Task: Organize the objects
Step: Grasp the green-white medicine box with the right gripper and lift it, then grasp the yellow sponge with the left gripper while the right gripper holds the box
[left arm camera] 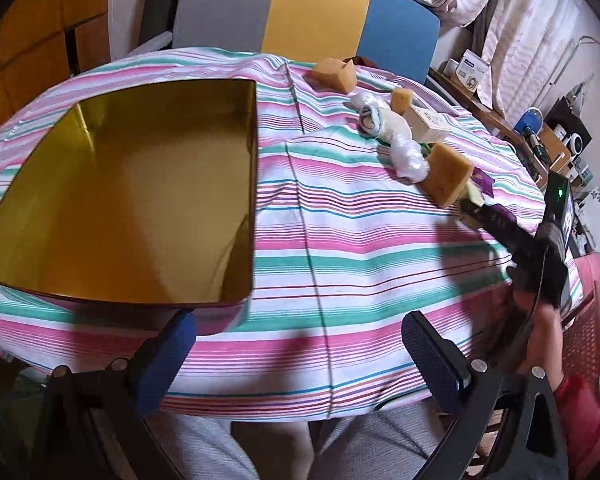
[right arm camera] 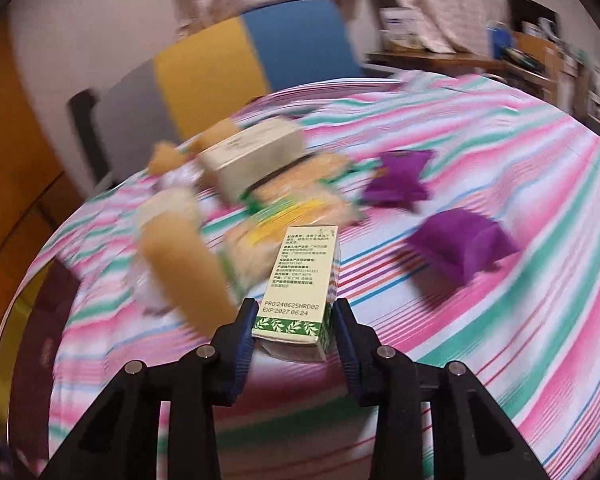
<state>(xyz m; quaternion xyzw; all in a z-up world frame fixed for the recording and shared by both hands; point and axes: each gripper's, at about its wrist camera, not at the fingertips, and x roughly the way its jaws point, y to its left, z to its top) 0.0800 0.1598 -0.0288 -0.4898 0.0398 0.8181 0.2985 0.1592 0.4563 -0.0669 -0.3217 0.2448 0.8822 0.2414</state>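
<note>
My right gripper (right arm camera: 294,320) is shut on a small green-and-cream carton (right arm camera: 302,280) with printed text, held above the striped tablecloth (right arm camera: 480,320). Behind it lie orange sponges (right arm camera: 180,264), a cream box (right arm camera: 256,156), yellow-green packets (right arm camera: 300,200) and two purple pouches (right arm camera: 460,248). My left gripper (left arm camera: 300,354) is open and empty near the table's front edge, beside the empty gold tin (left arm camera: 140,200). The left wrist view shows the right gripper (left arm camera: 496,224) at the pile, next to a sponge (left arm camera: 448,180).
A chair (left arm camera: 308,16) with grey, yellow and blue back panels stands behind the table. Shelves with clutter (left arm camera: 548,136) line the right wall. A wrapped white bundle (left arm camera: 392,136) and more sponges (left arm camera: 336,74) lie at the far side.
</note>
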